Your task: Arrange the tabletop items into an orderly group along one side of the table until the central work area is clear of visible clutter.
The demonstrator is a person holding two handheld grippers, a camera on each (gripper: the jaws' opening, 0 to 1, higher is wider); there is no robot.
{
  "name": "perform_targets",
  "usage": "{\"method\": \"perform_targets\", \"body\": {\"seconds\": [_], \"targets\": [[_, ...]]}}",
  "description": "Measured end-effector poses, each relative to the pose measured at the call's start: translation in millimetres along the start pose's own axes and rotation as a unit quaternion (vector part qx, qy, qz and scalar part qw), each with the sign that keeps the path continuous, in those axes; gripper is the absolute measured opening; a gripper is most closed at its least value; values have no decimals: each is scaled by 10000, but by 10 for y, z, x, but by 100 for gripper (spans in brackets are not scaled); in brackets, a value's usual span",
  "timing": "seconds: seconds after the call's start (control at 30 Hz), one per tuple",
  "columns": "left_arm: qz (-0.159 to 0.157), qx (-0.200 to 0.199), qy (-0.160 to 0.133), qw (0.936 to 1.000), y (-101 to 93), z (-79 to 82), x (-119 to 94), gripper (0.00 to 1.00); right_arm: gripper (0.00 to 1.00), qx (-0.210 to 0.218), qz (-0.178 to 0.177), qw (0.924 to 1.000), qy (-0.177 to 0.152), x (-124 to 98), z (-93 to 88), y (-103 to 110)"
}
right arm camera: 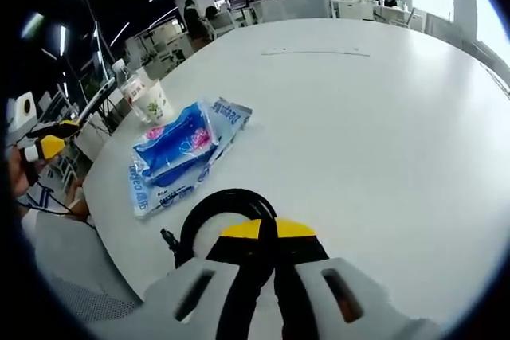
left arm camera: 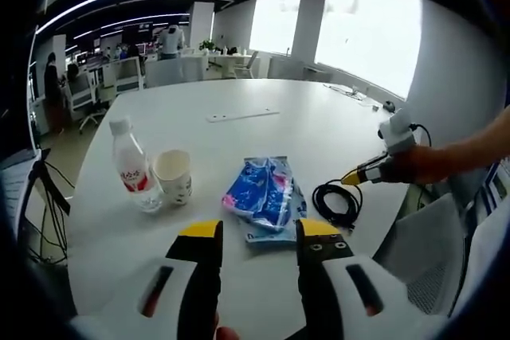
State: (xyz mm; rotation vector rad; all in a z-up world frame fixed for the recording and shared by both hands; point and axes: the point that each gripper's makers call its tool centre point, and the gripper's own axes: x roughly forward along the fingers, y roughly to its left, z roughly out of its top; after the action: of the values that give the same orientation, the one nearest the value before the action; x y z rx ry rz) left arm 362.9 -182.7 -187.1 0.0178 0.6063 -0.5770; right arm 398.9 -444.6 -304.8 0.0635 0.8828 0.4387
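A blue snack packet [left arm camera: 263, 193] [right arm camera: 179, 149] lies near the edge of the round white table [left arm camera: 263, 101] [right arm camera: 374, 117]. Left of it in the left gripper view stand a paper cup [left arm camera: 174, 174] [right arm camera: 153, 101] and a clear water bottle [left arm camera: 131, 169] [right arm camera: 126, 77] with a red label. A coiled black cable [left arm camera: 336, 201] [right arm camera: 219, 209] lies on the packet's other side. My left gripper [left arm camera: 259, 232] [right arm camera: 54, 139] is open, short of the packet, holding nothing. My right gripper [right arm camera: 267, 230] [left arm camera: 352, 178] is shut with its tips at the cable's coil; whether it pinches the cable is unclear.
A flat white strip [left arm camera: 243, 115] [right arm camera: 315, 52] lies far out on the table. A grey chair [left arm camera: 430, 260] [right arm camera: 72, 276] stands by the table's near edge. Office desks and people fill the background.
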Motion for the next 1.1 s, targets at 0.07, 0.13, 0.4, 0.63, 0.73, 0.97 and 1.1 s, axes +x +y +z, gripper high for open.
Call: {"method": "perform_targets", "body": {"seconds": [0.07,0.13,0.4,0.63,0.73,0.97,1.1], "targets": [[12,-17,-5,10000,16,-4,3,36,1,-41,5,10000,29,2,1,-1],[26,-37,-4,10000,34,-17,2,36,1,-78,19,10000,55,3,9,-5],[94,-125,-5,9999,89,-62,-9,36,6,-273,84,9995,147,-2,38,23],[147,-243,0,9996,145,-99,11,36,11,-574,144,9980,216,-37,0,98],[178,-281,-25,9994,172,-76,14,36,11,-537,163,9983,182,-44,15,113],[236,-337,-49,9991,215,-53,28,36,12,-533,214,9983,41,-38,154,158],[243,-364,-29,9990,214,-68,34,36,13,-574,271,9980,-73,-23,306,179]]}}
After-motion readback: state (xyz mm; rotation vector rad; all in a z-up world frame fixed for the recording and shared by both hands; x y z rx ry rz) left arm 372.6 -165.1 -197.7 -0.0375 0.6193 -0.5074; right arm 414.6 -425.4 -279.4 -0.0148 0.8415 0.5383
